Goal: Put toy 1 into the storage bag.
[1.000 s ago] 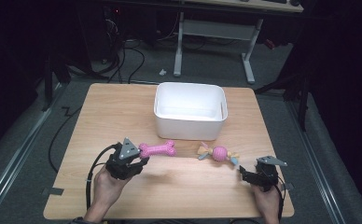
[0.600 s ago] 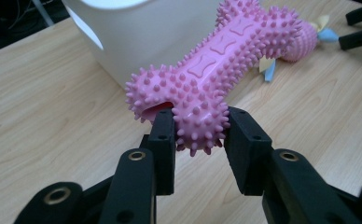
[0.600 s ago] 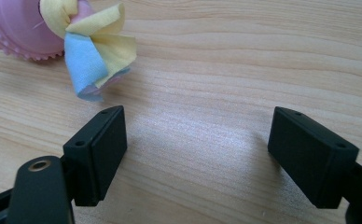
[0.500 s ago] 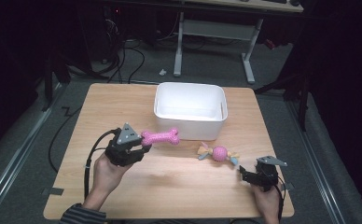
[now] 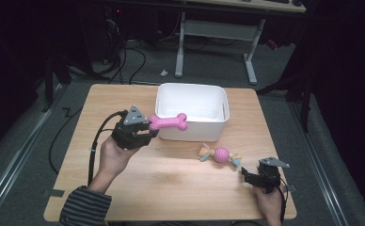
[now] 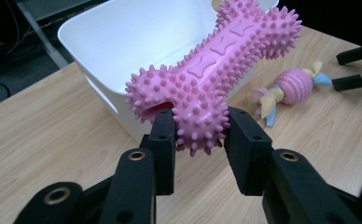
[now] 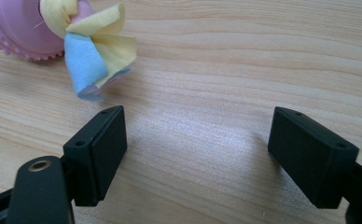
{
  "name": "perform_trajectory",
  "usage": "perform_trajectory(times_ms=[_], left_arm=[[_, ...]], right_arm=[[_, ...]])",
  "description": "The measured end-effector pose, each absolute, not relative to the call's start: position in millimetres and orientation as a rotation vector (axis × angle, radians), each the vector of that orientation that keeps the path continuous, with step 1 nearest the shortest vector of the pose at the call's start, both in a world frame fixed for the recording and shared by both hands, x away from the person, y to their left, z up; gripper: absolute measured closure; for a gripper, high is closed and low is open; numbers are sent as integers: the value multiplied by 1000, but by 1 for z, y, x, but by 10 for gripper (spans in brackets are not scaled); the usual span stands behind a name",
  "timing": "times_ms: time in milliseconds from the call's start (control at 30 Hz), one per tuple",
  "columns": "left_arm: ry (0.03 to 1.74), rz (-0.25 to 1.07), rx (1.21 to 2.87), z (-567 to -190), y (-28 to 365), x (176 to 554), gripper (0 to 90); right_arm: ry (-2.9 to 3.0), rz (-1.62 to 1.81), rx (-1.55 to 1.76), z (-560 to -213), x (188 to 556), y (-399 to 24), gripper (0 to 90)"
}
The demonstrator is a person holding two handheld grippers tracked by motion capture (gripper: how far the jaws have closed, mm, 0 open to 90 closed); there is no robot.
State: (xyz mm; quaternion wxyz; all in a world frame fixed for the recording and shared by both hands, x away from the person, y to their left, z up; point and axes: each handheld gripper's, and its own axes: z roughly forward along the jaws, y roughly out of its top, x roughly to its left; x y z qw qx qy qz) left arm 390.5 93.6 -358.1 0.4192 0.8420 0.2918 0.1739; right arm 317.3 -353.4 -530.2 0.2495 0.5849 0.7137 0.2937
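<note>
Since the earlier frame the left hand-held gripper [image 5: 145,129] has carried the pink spiked bone toy [image 5: 168,122] up off the desk [image 5: 171,179] and forward to the near wall of the white bin [image 5: 192,110]. Jaws clamped on one knobbed end of the bone; the rest reaches ahead of the jaws, over the bin's rim. Right hand-held gripper [image 5: 246,177]: unmoved, low on the desk, jaws wide apart, nothing between them. Pink ball toy with cloth tails [image 5: 220,154]: on the desk, just ahead and left of the right jaws, apart from them.
</note>
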Motion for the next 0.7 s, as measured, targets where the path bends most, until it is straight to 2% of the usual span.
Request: perform_trajectory(times_ms=[700], left_arm=[[716, 416, 2136, -347, 74, 430, 652]], right_arm=[[1944, 801, 1594, -530, 317, -353, 196]])
